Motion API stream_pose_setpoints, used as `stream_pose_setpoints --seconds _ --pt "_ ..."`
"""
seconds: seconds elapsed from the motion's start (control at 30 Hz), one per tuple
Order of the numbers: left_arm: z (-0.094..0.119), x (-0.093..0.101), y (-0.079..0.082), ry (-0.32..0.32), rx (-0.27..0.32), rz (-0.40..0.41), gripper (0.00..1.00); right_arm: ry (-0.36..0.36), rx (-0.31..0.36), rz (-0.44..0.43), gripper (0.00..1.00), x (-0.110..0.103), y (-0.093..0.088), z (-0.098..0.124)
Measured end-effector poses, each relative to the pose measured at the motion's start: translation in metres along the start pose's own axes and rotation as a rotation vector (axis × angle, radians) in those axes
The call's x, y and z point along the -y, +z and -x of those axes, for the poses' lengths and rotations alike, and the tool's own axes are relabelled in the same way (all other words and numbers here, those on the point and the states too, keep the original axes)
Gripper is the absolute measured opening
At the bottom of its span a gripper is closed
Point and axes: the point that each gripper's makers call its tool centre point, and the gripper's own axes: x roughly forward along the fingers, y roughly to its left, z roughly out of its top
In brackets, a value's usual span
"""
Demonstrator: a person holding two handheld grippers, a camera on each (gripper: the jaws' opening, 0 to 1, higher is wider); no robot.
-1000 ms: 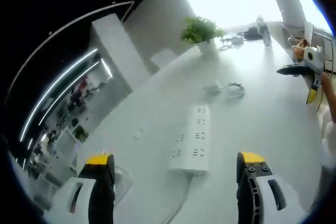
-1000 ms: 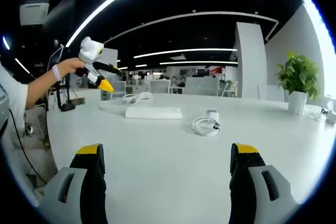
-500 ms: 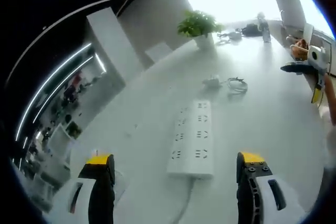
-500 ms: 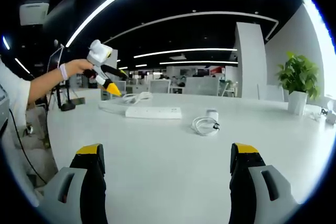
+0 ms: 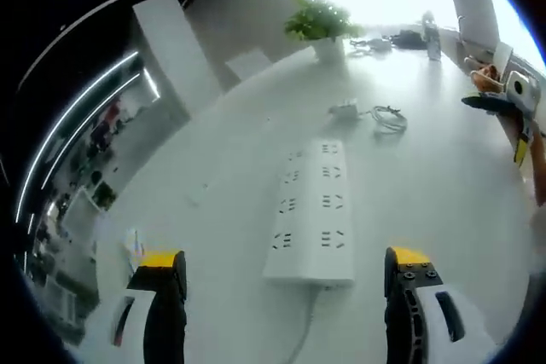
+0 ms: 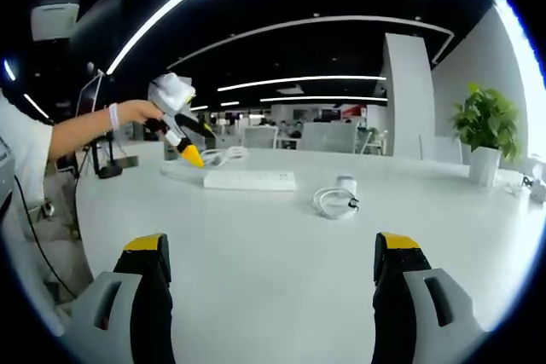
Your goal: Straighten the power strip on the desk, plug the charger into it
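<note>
Best approach for squaring the power strip [image 5: 311,210]: straddle one end between the jaws, close gently on the long sides, then pivot flat on the desk [image 5: 444,202] rather than lift (trailing cord [image 5: 300,343] at the near end likely to drag). Worth keeping the sockets facing up.

Left gripper [image 5: 286,274] spread wide, nothing between the jaws, poised above the strip's near end. Strip at 12 o'clock in the left gripper view, running away toward 12, cord leaving at 6. Charger [image 5: 345,109] with coiled cable [image 5: 388,118] beyond the strip, at about 1 o'clock, apart from it.

Right gripper [image 6: 269,274] also spread and empty, low over the desk. From there: strip at 11 o'clock, charger near 12, well apart from the jaws.
</note>
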Motion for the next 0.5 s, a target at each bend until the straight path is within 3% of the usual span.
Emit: stream_pose_setpoints --seconds 0.27,0.5 --pt "-0.015 0.013 -0.009 -0.071 -0.021 0.028 0.99 -0.001 -0.005 -0.003 0.99 0.001 -0.003 0.0" --pt "-0.028 0.016 -0.01 -0.129 -0.009 0.102 0.99 -0.006 -0.009 -0.007 0.99 0.003 -0.006 0.001"
